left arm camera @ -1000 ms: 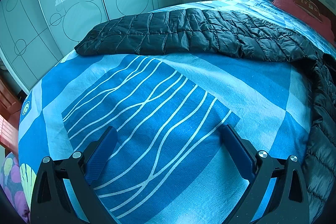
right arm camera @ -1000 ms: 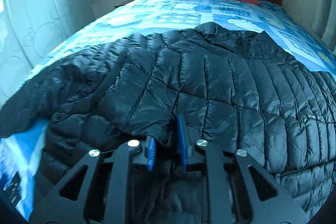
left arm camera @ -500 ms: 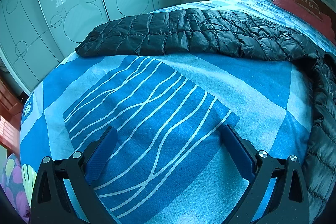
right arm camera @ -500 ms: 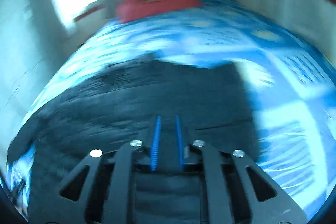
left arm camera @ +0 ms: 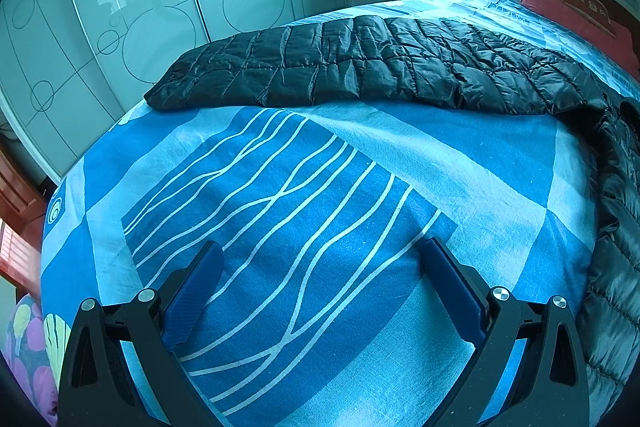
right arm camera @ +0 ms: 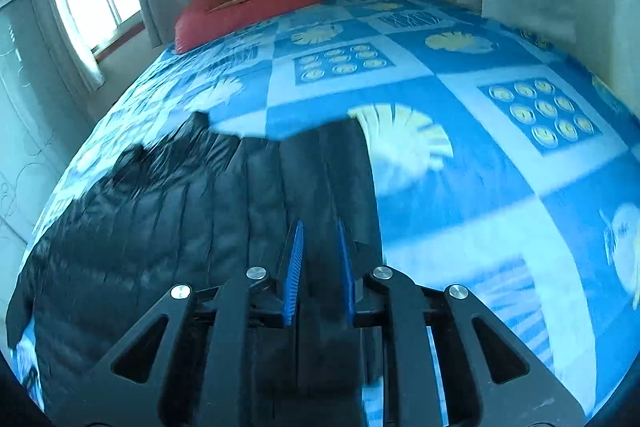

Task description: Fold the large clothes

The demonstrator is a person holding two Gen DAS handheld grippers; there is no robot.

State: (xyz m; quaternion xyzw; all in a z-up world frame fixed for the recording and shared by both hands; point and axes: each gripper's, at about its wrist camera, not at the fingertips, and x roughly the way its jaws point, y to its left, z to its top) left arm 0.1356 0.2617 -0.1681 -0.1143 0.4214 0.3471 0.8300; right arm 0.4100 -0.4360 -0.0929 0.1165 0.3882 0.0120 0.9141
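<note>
Right gripper: fingers narrow, pinching a fold of the black puffer jacket. A second ago it gripped the jacket spread flat; now that side lies doubled over toward 9 o'clock, baring bedspread at 3 o'clock. First side fold likely near done.

Left gripper: fingers wide, empty, over the bedspread; unchanged. Jacket sleeve stretched at 12 o'clock, unfolded.

No containers visible. Farthest: red pillow.

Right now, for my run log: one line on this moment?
left tool: open, over bedsheet | right tool: shut on black jacket | fold underway
</note>
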